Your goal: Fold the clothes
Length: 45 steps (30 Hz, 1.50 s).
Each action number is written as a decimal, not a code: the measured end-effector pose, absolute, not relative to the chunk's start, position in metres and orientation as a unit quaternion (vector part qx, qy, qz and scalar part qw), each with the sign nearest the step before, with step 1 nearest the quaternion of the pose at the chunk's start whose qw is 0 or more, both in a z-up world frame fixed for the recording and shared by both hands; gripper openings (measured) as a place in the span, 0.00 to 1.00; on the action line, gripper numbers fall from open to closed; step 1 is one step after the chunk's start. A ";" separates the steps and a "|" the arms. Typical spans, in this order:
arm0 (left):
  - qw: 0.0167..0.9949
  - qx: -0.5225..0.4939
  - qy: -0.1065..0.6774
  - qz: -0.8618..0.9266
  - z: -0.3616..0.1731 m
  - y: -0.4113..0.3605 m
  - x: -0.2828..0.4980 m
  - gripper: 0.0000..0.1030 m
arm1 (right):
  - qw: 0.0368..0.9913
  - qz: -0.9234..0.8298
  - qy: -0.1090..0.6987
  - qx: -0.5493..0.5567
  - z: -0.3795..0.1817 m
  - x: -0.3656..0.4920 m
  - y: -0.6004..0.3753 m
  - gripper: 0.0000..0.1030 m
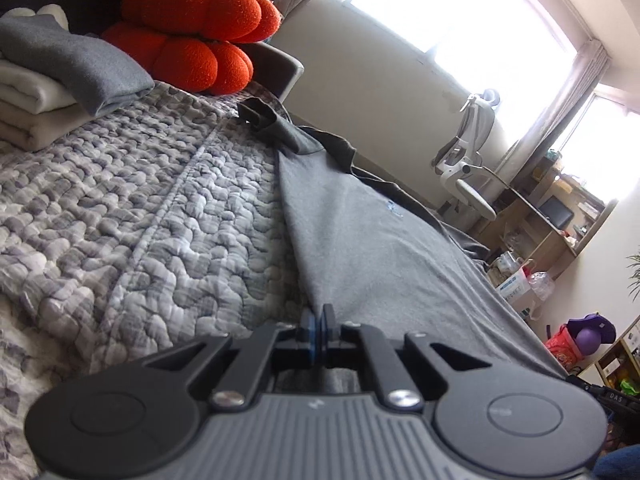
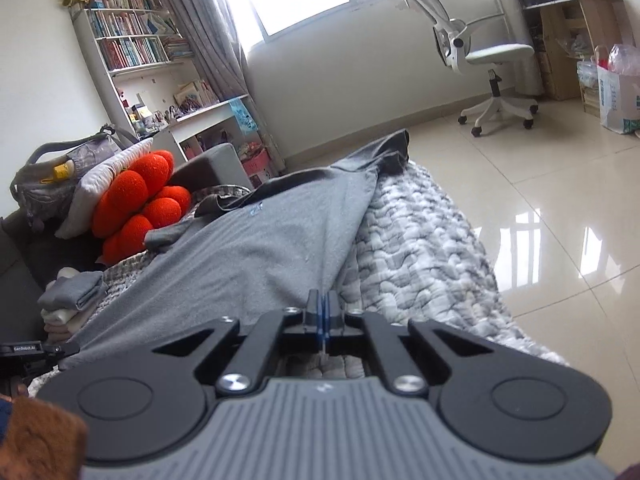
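Observation:
A grey T-shirt point(image 1: 380, 240) lies spread lengthwise on the quilted grey bedspread point(image 1: 140, 200), with a small blue chest logo point(image 1: 394, 210) and a sleeve point(image 1: 260, 118) at the far end. My left gripper point(image 1: 319, 314) is shut on the shirt's near edge, and the cloth rises to a taut ridge at its blue pads. In the right wrist view the same T-shirt point(image 2: 260, 248) runs away from my right gripper point(image 2: 322, 298). That gripper is shut on the other near corner, which is lifted off the bedspread point(image 2: 420, 240).
A folded stack of grey and cream clothes point(image 1: 48, 80) sits at the bed's left beside a red lobed cushion point(image 1: 192, 36). The bed's right edge drops to a shiny tiled floor point(image 2: 540, 200). A white office chair point(image 2: 480, 52) and shelves stand beyond.

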<state>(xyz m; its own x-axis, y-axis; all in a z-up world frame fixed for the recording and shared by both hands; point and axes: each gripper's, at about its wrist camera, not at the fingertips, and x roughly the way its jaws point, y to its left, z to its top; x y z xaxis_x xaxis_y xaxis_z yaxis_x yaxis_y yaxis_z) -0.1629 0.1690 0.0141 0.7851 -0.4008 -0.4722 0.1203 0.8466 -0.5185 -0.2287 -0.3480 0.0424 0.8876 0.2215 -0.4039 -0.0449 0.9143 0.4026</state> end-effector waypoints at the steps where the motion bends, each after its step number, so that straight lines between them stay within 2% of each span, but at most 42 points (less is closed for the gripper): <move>1: 0.914 -0.238 0.294 -0.145 0.016 0.169 -0.167 0.02 | 0.953 0.072 0.223 0.192 0.047 -0.232 -0.349 0.02; 10: 0.923 -0.221 0.285 -0.136 0.027 0.176 -0.199 0.02 | 0.958 0.069 0.218 0.172 0.065 -0.261 -0.359 0.01; 14: 0.926 -0.183 0.303 -0.128 0.014 0.171 -0.198 0.02 | 0.949 0.081 0.252 0.174 0.048 -0.257 -0.363 0.02; 17: 0.929 -0.182 0.305 -0.107 0.006 0.173 -0.190 0.03 | 0.939 0.090 0.278 0.182 0.026 -0.242 -0.359 0.10; 18: 0.929 -0.184 0.305 -0.106 0.005 0.174 -0.190 0.04 | 0.937 0.089 0.284 0.181 0.020 -0.237 -0.357 0.11; 20: 0.927 -0.189 0.305 -0.107 0.003 0.176 -0.193 0.14 | 0.933 0.087 0.293 0.189 0.009 -0.232 -0.359 0.11; 21: 0.928 -0.188 0.305 -0.105 0.003 0.177 -0.195 0.26 | 0.930 0.085 0.297 0.199 0.004 -0.230 -0.361 0.15; 22: 0.928 -0.187 0.306 -0.101 0.002 0.178 -0.198 0.38 | 0.927 0.081 0.300 0.210 -0.001 -0.230 -0.366 0.28; 23: 0.928 -0.187 0.306 -0.099 0.001 0.179 -0.201 0.40 | 0.927 0.080 0.296 0.217 -0.002 -0.231 -0.368 0.37; 24: 0.927 -0.192 0.307 -0.100 -0.001 0.181 -0.202 0.41 | 0.927 0.080 0.291 0.225 -0.004 -0.232 -0.370 0.50; 25: 0.924 -0.199 0.308 -0.104 -0.002 0.182 -0.203 0.41 | 0.926 0.079 0.286 0.232 -0.005 -0.233 -0.372 0.52; 30: 0.920 -0.195 0.317 -0.121 -0.010 0.170 -0.204 0.40 | 0.925 0.082 0.291 0.229 -0.011 -0.230 -0.365 0.51; 33: 0.919 -0.187 0.319 -0.135 -0.012 0.160 -0.205 0.40 | 0.926 0.080 0.296 0.222 -0.014 -0.228 -0.358 0.31; 45: 0.908 -0.209 0.338 -0.130 -0.023 0.157 -0.195 0.40 | 0.915 0.085 0.286 0.270 -0.021 -0.227 -0.366 0.30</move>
